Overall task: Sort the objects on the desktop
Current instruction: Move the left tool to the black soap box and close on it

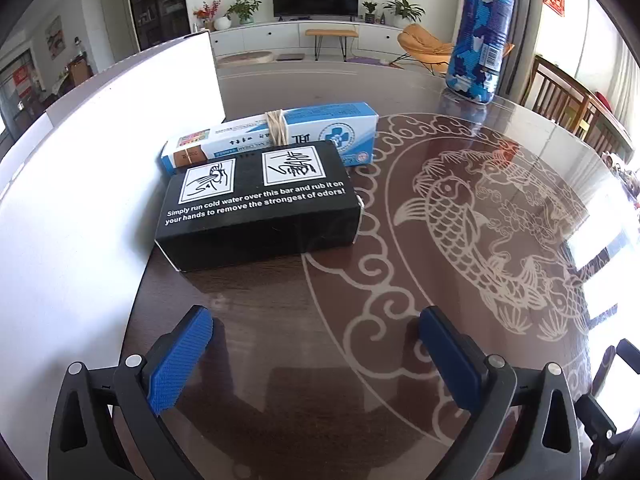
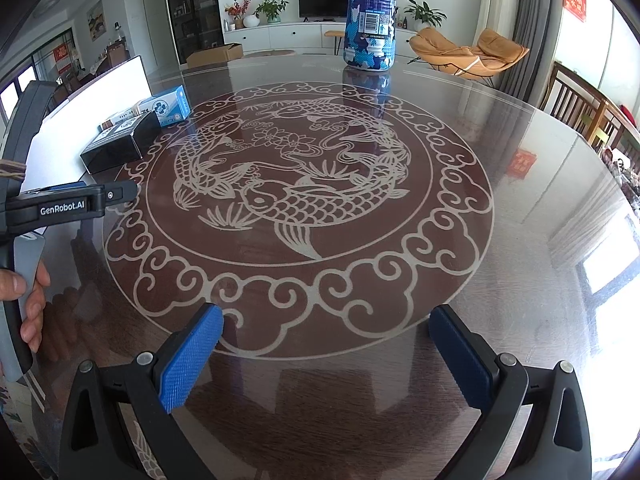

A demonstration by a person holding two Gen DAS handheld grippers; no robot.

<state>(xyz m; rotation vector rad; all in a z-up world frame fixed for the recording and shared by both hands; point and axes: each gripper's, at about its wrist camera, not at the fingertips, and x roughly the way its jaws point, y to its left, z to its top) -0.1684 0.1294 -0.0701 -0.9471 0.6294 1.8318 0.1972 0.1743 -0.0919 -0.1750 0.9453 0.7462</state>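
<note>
A black box (image 1: pixel 256 208) with white print lies on the dark round table (image 1: pixel 440 240), partly over a large white sheet (image 1: pixel 80 200). Behind it lies a blue-and-white carton (image 1: pixel 280 136) bound with a rubber band. A tall blue patterned bottle (image 1: pixel 482 32) stands upright at the far right. My left gripper (image 1: pixel 316 340) is open, a short way in front of the black box, holding nothing. In the right wrist view my right gripper (image 2: pixel 326 344) is open over the table's fish pattern, with the black box (image 2: pixel 116 148), the carton (image 2: pixel 168 106) and the bottle (image 2: pixel 370 12) farther off.
The left gripper's body (image 2: pixel 60 204) and a hand (image 2: pixel 28 300) holding it show at the left edge of the right wrist view. Wooden chairs (image 2: pixel 592 112) stand along the table's right side. A living room lies beyond the far edge.
</note>
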